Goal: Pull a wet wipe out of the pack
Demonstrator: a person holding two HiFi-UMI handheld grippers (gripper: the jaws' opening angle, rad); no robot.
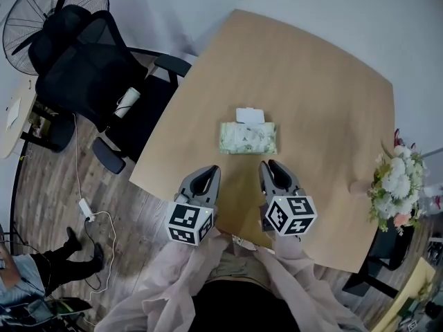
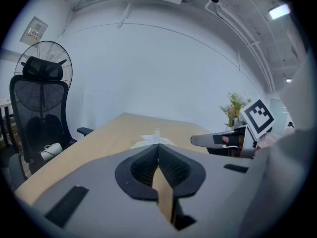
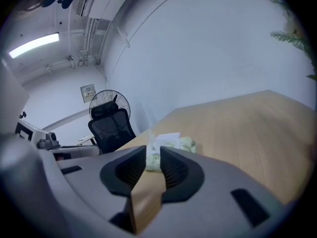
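A green-and-white wet wipe pack (image 1: 248, 138) lies flat on the round wooden table (image 1: 311, 75), its white lid flap (image 1: 249, 115) folded open at the far side. Both grippers hover at the near table edge, short of the pack and apart from it. My left gripper (image 1: 210, 174) points at the pack's left part with its tips together and nothing between them. My right gripper (image 1: 272, 169) stands slightly open and empty. In the right gripper view the pack (image 3: 174, 145) shows through the gap of the right gripper (image 3: 152, 153). In the left gripper view the pack (image 2: 148, 141) peeks over the shut left gripper (image 2: 157, 147).
A black office chair (image 1: 90, 68) and a standing fan (image 1: 41, 12) stand left of the table. A bunch of flowers (image 1: 398, 182) sits at the table's right edge. A cable with a white adapter (image 1: 86, 208) lies on the wooden floor at the left.
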